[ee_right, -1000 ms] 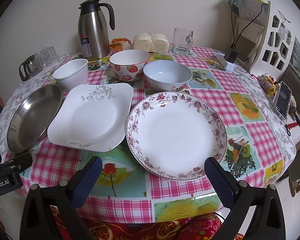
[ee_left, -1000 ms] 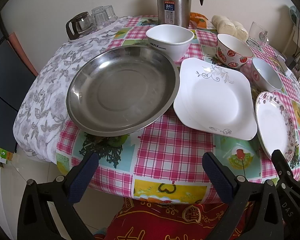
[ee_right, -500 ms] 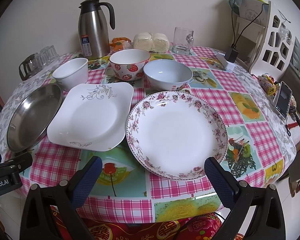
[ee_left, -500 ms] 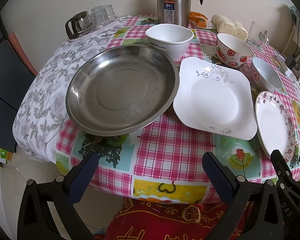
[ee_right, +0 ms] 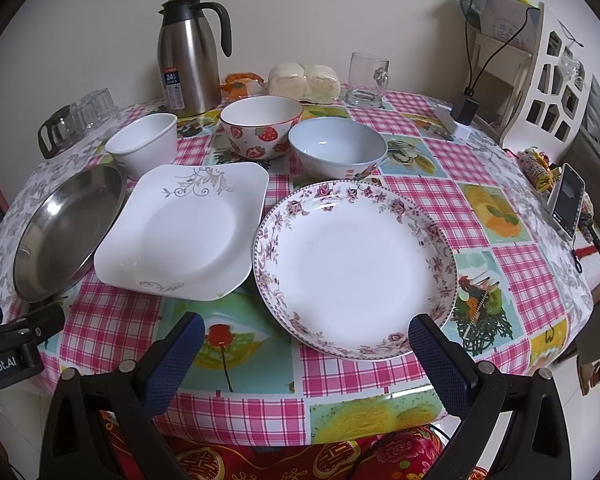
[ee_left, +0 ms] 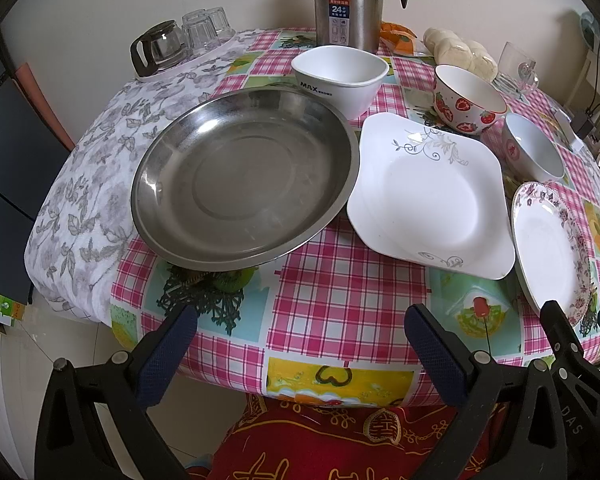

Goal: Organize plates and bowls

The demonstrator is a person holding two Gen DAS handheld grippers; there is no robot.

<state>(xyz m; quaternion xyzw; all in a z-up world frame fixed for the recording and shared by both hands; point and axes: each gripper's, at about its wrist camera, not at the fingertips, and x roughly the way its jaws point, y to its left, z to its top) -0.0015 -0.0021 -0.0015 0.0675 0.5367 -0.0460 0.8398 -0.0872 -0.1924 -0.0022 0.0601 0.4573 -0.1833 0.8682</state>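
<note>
Both claws hang released at the surface (ee_right: pixel 440 200) edge, left claw (ee_left: pixel 300 344) facing the steel pan (ee_left: pixel 244 180), right claw (ee_right: pixel 306 344) facing the flowered plate (ee_right: pixel 356 268). The square plate (ee_right: pixel 188 232) sits between them, three bowls (ee_right: pixel 262 126) behind, all unstacked.

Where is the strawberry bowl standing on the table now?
In the right wrist view the strawberry bowl stands in the back row, between the white square bowl on its left and the pale blue bowl on its right, in front of the steel jug.
</note>
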